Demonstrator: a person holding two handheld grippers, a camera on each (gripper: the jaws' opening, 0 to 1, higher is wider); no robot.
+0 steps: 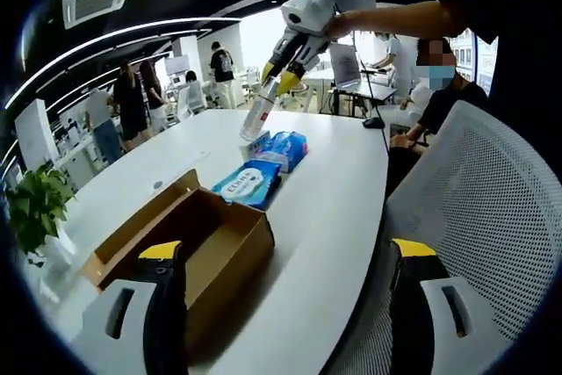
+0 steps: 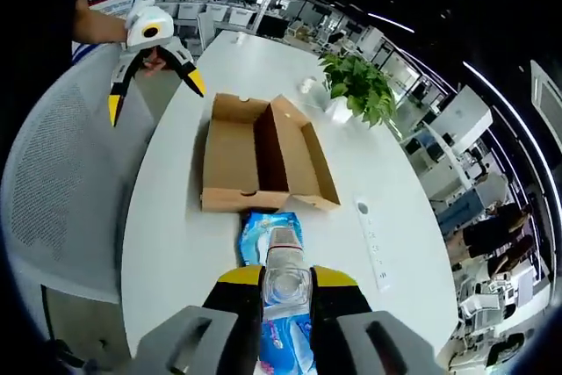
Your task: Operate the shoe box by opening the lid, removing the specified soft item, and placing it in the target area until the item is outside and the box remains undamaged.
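Right tool (image 2: 286, 292) clamped on clear bottle (image 2: 285, 283); lower gently onto desk (image 2: 167, 217) beside wipes packs (image 2: 270, 227), clear of open shoe box (image 2: 263, 155); left tool (image 1: 285, 261) wide open, empty.

You get bright daylight from the windows (image 1: 263, 37) at twelve o'clock in the left gripper view, blown white. Ceiling light strips (image 1: 114, 41) curve with fisheye bending. The white table (image 2: 167, 217) shows soft sheen; both views stay sharp.
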